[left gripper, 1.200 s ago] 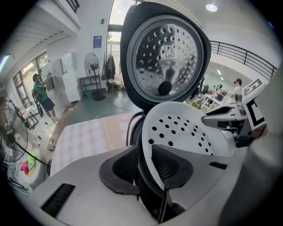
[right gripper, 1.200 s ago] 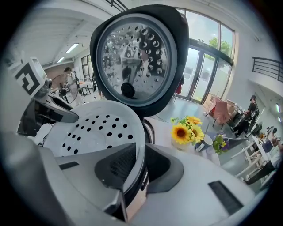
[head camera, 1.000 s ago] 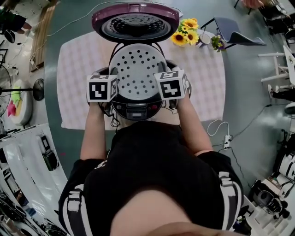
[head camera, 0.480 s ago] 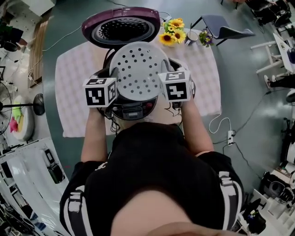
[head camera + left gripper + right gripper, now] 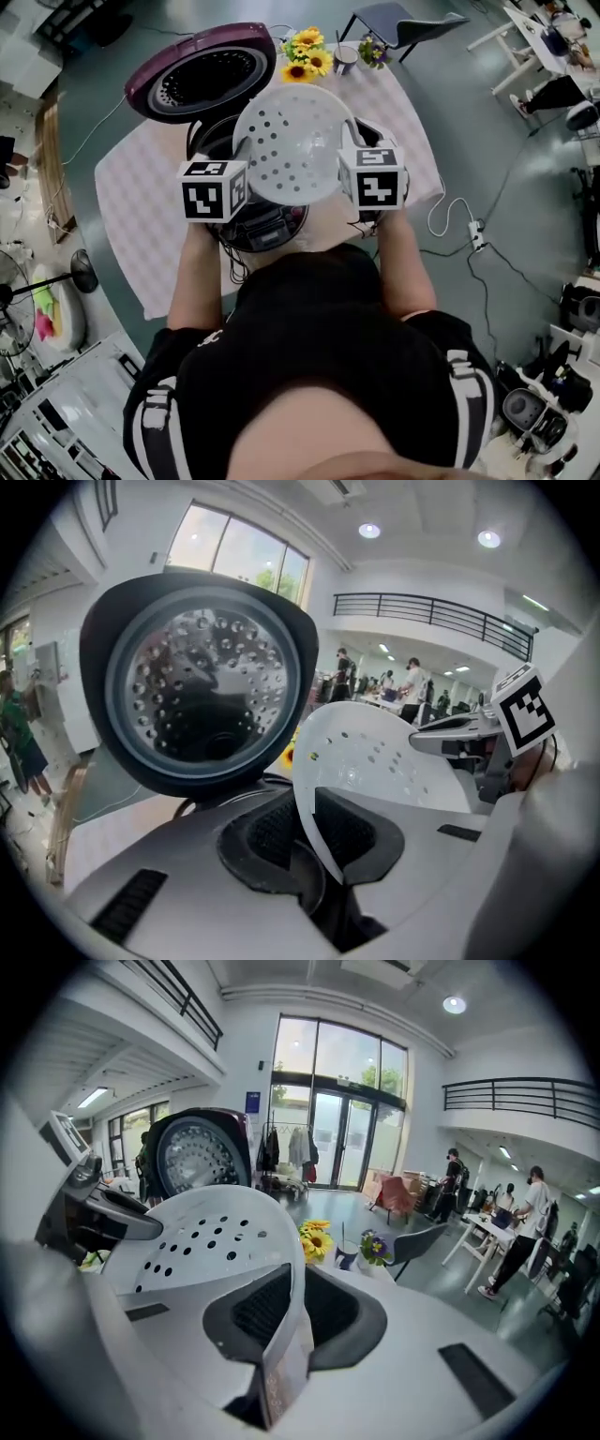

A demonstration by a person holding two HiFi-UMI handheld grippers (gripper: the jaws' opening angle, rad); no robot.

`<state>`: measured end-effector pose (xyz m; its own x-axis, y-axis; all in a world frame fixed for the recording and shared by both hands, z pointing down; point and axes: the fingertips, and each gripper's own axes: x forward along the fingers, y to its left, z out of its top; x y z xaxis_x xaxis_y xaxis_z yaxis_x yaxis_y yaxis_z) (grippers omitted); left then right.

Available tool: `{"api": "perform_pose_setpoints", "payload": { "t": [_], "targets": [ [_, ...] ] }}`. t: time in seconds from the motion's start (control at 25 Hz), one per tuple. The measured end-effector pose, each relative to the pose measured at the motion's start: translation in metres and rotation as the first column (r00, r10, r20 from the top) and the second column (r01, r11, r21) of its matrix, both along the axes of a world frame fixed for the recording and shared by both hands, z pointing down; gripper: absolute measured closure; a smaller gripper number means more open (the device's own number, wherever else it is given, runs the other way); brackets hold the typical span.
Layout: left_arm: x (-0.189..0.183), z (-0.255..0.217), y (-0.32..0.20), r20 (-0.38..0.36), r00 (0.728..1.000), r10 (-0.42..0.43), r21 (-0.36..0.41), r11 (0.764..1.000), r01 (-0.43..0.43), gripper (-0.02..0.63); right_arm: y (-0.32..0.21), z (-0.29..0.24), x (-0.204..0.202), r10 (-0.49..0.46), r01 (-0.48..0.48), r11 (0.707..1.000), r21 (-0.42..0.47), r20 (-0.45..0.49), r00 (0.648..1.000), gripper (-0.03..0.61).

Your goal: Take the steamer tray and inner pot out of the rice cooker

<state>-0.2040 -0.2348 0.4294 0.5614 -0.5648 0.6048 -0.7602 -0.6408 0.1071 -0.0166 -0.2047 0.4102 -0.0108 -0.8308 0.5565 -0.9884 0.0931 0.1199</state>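
Note:
A white perforated steamer tray (image 5: pixel 292 142) hangs in the air above the black rice cooker (image 5: pixel 246 223). My left gripper (image 5: pixel 239 183) is shut on the tray's left rim, the right gripper (image 5: pixel 345 178) on its right rim. In the left gripper view the tray (image 5: pixel 375 761) edge runs between the dark pads of the left gripper (image 5: pixel 319 850). The right gripper view shows the tray (image 5: pixel 211 1232) rim pinched in the right gripper (image 5: pixel 286 1335). The cooker's purple lid (image 5: pixel 202 70) stands open behind. The inner pot is hidden under the tray.
The cooker stands on a table with a pale checked cloth (image 5: pixel 131 187). Yellow flowers (image 5: pixel 305 52) and a small cup (image 5: pixel 347 58) sit at the far edge. A dark chair (image 5: pixel 398 19) is beyond the table; a cable and power strip (image 5: pixel 464 234) lie on the floor at right.
Both grippers have lifted the steamer tray up out of the cooker and a little to the right. The view has swung, so the lid now sits further left.

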Motion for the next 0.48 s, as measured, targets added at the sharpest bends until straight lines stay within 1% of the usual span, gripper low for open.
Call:
{"api": "perform_pose_setpoints", "payload": {
  "t": [0.12, 0.24, 0.36, 0.48],
  "targets": [
    [0.023, 0.006, 0.002, -0.006, 0.999, 0.053, -0.007, 0.999, -0.053, 0.569, 0.014, 0.002, 0.02, 0.054, -0.054, 0.998, 0.009, 0.021, 0.998, 0.534],
    [0.048, 0.01, 0.006, -0.014, 0.996, 0.087, -0.013, 0.996, -0.088, 0.568, 0.022, 0.002, 0.044, 0.095, -0.096, 0.995, 0.025, 0.051, 0.994, 0.537],
    [0.068, 0.012, 0.012, -0.008, 0.995, 0.101, -0.011, 0.995, -0.101, 0.568, 0.027, 0.006, 0.067, 0.114, -0.116, 0.993, 0.022, 0.068, 0.991, 0.54],
    [0.082, 0.012, 0.014, 0.0, 0.996, 0.09, -0.004, 0.996, -0.09, 0.566, 0.026, 0.013, 0.083, 0.108, -0.109, 0.994, 0.012, 0.074, 0.991, 0.54]
  ]
}}
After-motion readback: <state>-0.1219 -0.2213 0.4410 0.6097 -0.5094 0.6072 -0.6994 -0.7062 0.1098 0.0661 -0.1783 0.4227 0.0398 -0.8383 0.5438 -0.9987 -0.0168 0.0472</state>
